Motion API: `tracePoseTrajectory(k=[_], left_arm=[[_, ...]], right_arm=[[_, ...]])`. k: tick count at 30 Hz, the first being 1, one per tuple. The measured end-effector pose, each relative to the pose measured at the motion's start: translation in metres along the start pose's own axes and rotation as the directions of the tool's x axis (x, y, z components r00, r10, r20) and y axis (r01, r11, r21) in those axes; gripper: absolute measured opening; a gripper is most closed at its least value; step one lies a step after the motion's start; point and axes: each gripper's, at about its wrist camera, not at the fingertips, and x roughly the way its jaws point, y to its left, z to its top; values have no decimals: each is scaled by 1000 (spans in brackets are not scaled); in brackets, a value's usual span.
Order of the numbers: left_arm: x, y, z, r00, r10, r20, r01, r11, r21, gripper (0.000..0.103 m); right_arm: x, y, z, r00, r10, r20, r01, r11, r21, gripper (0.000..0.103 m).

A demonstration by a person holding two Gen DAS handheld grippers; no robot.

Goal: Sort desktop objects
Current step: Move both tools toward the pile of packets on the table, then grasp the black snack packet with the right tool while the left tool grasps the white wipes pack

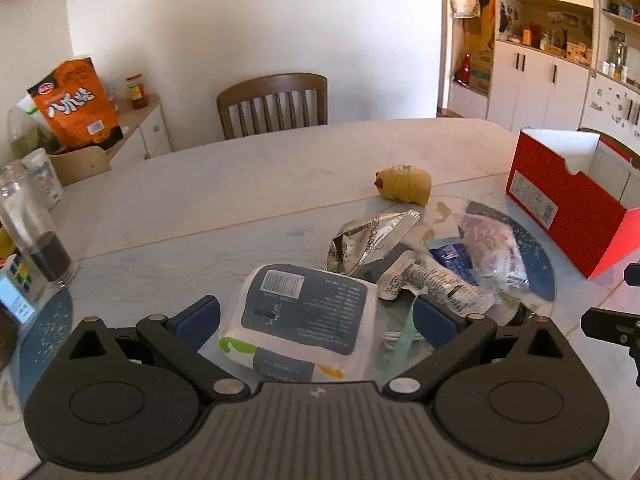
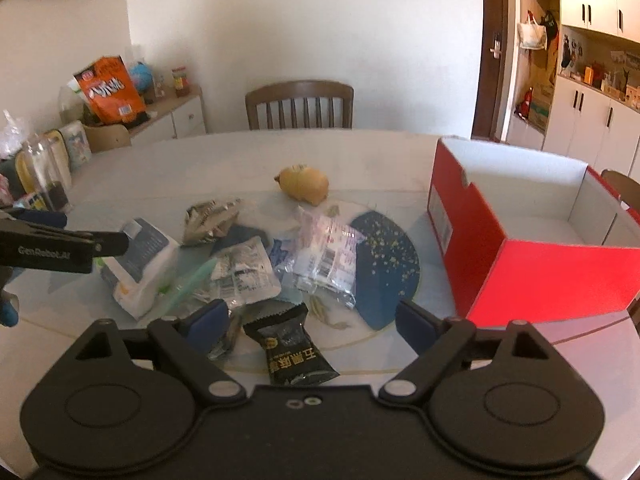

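My left gripper (image 1: 316, 320) stands open around a white and grey-blue wipes pack (image 1: 304, 312) lying on the table, and its blue pads do not press on it. My right gripper (image 2: 312, 322) is open too, with a black snack packet (image 2: 292, 344) lying between its fingers and apart from both pads. Behind them lies a heap: a silver foil packet (image 1: 368, 240) (image 2: 210, 220), a white printed sachet (image 2: 244, 272), a clear pink-white packet (image 2: 326, 252) and a yellow plush toy (image 2: 304, 184). An open red box (image 2: 520, 264) stands empty at the right.
A blue speckled placemat (image 2: 384, 264) lies under the heap on the marble table (image 1: 200, 200). A glass jar (image 1: 36, 240) and cartons stand at the left edge. A wooden chair (image 2: 300, 106) is at the far side, with an orange snack bag (image 1: 76, 104) on a side cabinet.
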Motion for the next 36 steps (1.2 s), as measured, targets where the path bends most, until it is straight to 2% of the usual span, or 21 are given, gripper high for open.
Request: tracePoseTrajectory(k=[6, 11, 15, 22, 28, 32, 36], left_arm=[[25, 4, -5, 1000, -28, -7, 29, 998, 52, 103], [44, 10, -7, 1000, 0, -19, 2, 996, 92, 103], [56, 18, -5, 998, -40, -46, 45, 993, 106, 103], [77, 29, -7, 990, -110, -91, 117, 990, 76, 103], [89, 29, -8, 986, -128, -105, 137, 987, 84, 103], [91, 32, -7, 987, -117, -110, 126, 989, 77, 103], [83, 45, -3, 987, -137, -88, 139, 990, 17, 103]], right_arm=[[27, 2, -4, 998, -17, -54, 16, 1000, -10, 87], [40, 4, -8, 995, -26, -93, 25, 1000, -14, 87], [46, 5, -8, 993, -17, -114, 15, 1000, -17, 87], [56, 6, -12, 989, -10, -145, 6, 1000, -26, 87], [67, 8, -14, 984, -5, -176, -1, 999, -37, 86], [73, 9, -15, 980, -3, -200, -6, 999, -44, 78], [74, 8, -14, 980, -7, -200, 0, 999, -36, 78]])
